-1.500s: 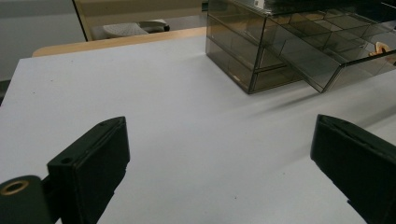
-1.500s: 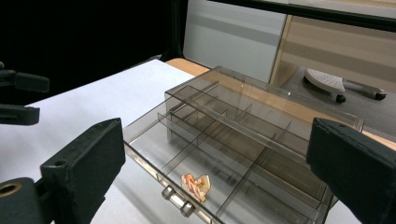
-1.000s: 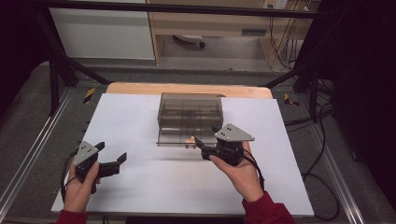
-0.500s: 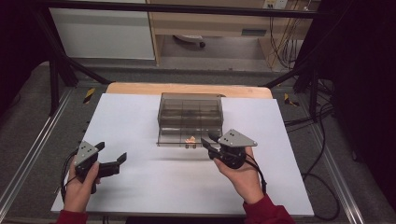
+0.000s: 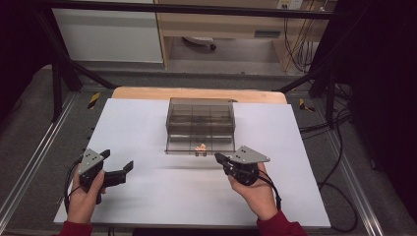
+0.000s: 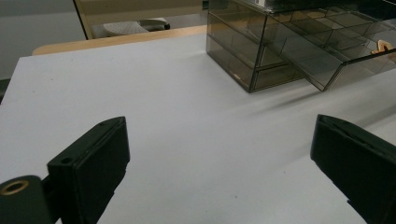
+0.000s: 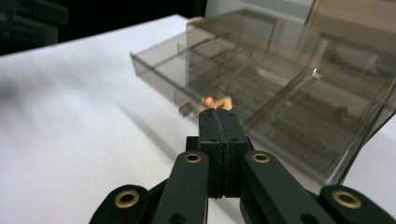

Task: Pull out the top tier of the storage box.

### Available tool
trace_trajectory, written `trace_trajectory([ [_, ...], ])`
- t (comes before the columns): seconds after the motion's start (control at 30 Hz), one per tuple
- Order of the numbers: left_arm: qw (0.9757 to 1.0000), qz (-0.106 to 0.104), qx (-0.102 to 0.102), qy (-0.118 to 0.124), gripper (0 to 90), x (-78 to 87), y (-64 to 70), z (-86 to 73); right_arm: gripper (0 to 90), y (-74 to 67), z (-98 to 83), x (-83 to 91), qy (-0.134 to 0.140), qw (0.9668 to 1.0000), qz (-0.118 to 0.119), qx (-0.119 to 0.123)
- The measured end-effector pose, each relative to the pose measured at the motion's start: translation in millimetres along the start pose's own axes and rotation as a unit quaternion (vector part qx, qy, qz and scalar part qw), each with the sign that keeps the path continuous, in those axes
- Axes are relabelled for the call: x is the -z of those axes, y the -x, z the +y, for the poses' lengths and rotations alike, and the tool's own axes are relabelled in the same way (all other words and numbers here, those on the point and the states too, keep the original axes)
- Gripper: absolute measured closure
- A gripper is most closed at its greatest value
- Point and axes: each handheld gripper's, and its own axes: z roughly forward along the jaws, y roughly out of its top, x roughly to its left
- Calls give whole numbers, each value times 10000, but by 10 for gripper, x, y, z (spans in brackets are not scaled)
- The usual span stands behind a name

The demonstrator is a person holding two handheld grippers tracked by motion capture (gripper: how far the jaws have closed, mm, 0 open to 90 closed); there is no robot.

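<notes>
Smoked-plastic drawer box (image 5: pixel 200 123) sitting centre-far; right gripper (image 5: pixel 220 159), jaws just closing together empty, nearing it; left gripper (image 5: pixel 118 169) resting spread apart.

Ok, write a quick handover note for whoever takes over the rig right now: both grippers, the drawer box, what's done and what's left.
Left gripper: jaws wide open, nothing between them, resting low over the white table, apart from the box.
Right gripper: jaws have just closed flat together, nothing visibly between them, tips just short of the open drawer.
Smoky clear drawer box: mid-table, bottom drawer pulled out toward the person.
Small orange piece: lying at the drawer's front edge.
Done: drawer opened.
Left, probably: deal with the orange piece, then push the drawer shut.
</notes>
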Motion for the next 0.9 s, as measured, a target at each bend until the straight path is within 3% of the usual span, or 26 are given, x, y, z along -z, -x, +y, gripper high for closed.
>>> trace_trajectory([
  [0.47,10000,-13,10,8,48,1,1,1,900,-21,-184,-127,-353,9992,169,-50],
  [0.9,10000,-15,16,12,48,2,1,1,900,13,-265,-179,-481,9988,66,-101],
])
